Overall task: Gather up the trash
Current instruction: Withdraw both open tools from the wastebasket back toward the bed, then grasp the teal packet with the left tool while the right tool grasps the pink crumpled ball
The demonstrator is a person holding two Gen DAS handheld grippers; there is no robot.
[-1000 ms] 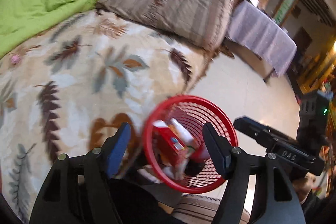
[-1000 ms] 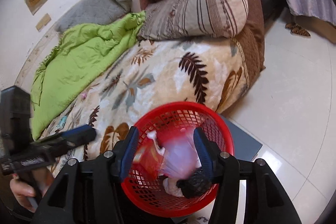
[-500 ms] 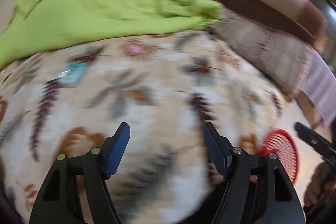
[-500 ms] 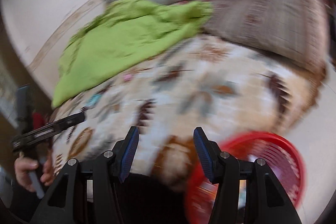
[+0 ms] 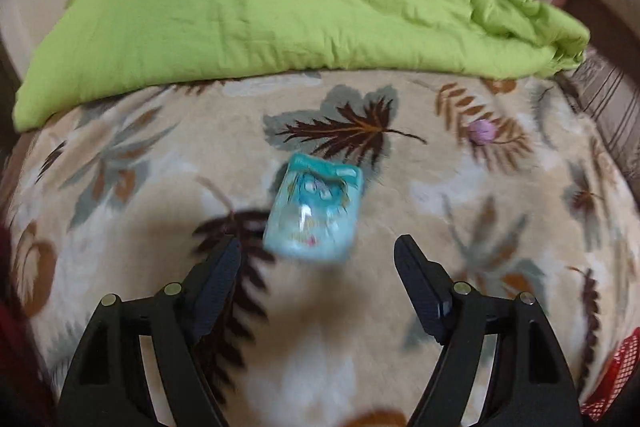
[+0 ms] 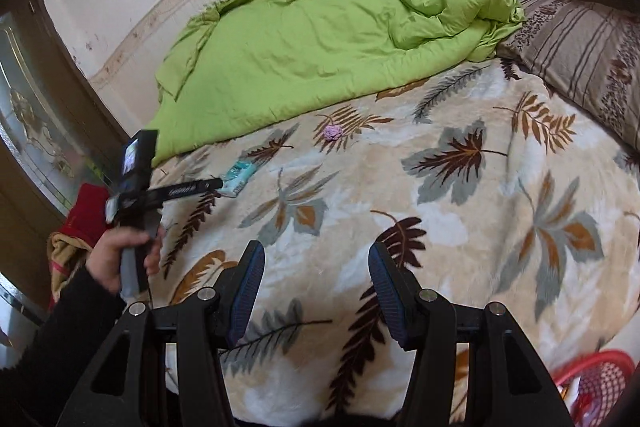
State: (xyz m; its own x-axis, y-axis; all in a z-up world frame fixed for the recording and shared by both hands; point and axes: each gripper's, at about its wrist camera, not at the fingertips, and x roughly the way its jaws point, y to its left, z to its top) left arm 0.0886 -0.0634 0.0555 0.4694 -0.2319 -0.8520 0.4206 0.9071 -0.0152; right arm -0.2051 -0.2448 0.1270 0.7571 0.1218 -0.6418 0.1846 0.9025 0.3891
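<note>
You have a teal wrapper (image 5: pixel 314 213) lying flat on the leaf-patterned blanket (image 5: pixel 500 227), toward its green-quilt edge. A small crumpled purple scrap (image 5: pixel 481 131) lies near it, well apart from the red mesh basket (image 6: pixel 600 379).

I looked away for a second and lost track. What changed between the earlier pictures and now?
Both claws swung from over the red basket to the bed. The left claw now hovers open right by the teal wrapper, not gripping it; the right claw is open over the leaf blanket. The purple scrap and green quilt lie unmoved.
</note>
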